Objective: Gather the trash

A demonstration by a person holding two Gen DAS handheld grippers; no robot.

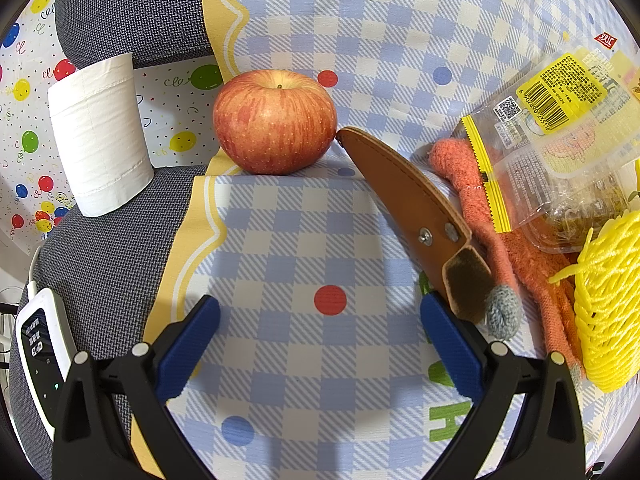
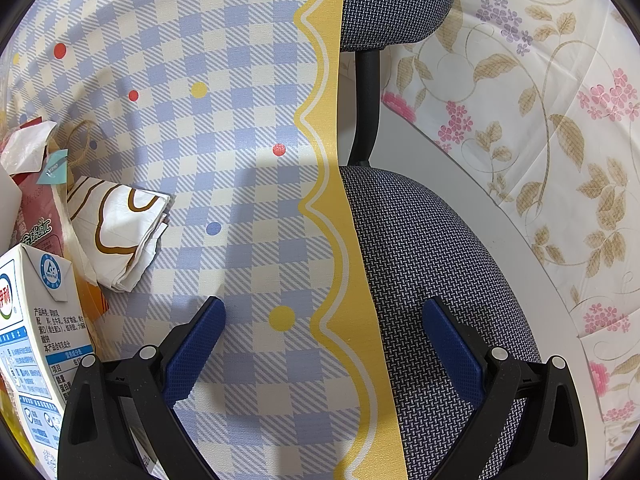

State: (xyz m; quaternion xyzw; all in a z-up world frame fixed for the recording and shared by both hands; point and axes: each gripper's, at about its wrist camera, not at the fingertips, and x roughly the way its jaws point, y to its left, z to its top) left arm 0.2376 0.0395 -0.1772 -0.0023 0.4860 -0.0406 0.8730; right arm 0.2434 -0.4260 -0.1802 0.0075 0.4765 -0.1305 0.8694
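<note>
My left gripper (image 1: 320,320) is open above the checked tablecloth (image 1: 296,240), with nothing between its blue pads. Ahead of it sits a red apple (image 1: 275,121). To its right lie a brown leather sheath (image 1: 412,204), an orange glove (image 1: 516,248), a clear yellow-labelled snack wrapper (image 1: 560,136) and a yellow foam net (image 1: 608,300). My right gripper (image 2: 324,316) is also open and empty, over the cloth's yellow edge. To its left lie a crumpled white paper wrapper (image 2: 120,228), a milk carton (image 2: 36,332) and a red packet (image 2: 36,216).
A toilet paper roll (image 1: 100,136) stands at the left on a grey mesh chair (image 1: 100,264), beside a white device (image 1: 40,340). In the right wrist view the grey mesh chair (image 2: 432,264) is to the right of the cloth, with a floral sheet (image 2: 540,120) beyond it.
</note>
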